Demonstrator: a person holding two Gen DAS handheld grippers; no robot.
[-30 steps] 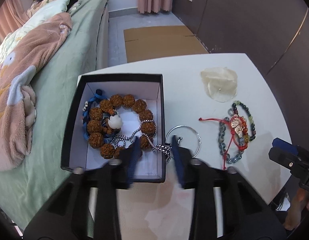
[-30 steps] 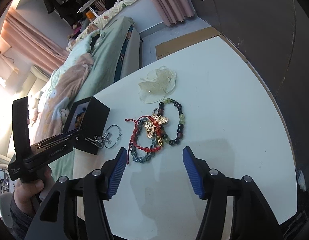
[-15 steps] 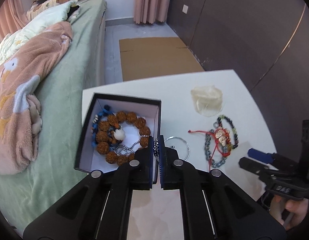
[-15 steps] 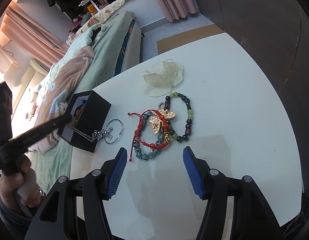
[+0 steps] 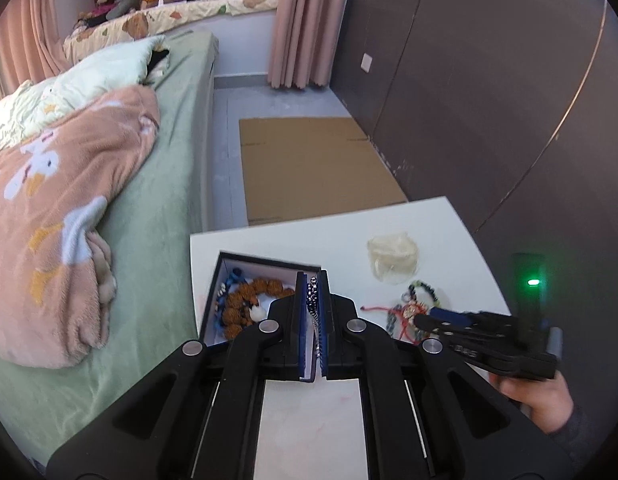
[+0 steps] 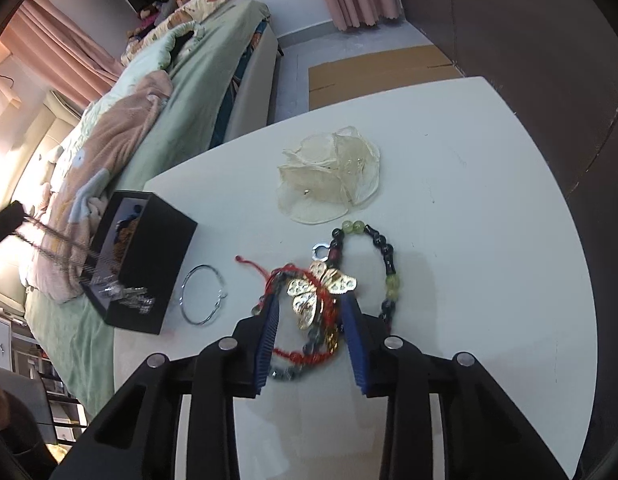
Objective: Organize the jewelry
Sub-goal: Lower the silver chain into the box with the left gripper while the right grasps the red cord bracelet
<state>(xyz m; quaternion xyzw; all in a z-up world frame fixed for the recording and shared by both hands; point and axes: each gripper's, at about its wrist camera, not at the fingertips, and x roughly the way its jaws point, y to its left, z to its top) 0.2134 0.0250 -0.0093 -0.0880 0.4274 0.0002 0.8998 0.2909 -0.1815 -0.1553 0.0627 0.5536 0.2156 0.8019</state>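
My left gripper (image 5: 313, 284) is shut on a silver chain (image 5: 313, 312) and holds it up above the black jewelry box (image 5: 213, 300); the chain (image 6: 69, 246) hangs stretched down to the box (image 6: 149, 276) in the right wrist view. The box holds a brown bead bracelet (image 5: 245, 300) and a blue cord. My right gripper (image 6: 309, 304) is open, low over a pile of a gold butterfly piece (image 6: 319, 286), a red cord bracelet (image 6: 305, 356) and dark bead bracelets (image 6: 389, 260). A silver bangle (image 6: 201, 300) lies beside the box.
A translucent shell-like dish (image 6: 329, 176) lies on the white table (image 6: 489, 240) behind the pile. A bed with a green sheet and pink blanket (image 5: 61, 208) borders the table's left side. Flat cardboard (image 5: 313, 168) lies on the floor beyond.
My left gripper closed on the silver chain at the box's edge and lifted it. My right gripper moved forward and down so that its fingers flank the butterfly pile.
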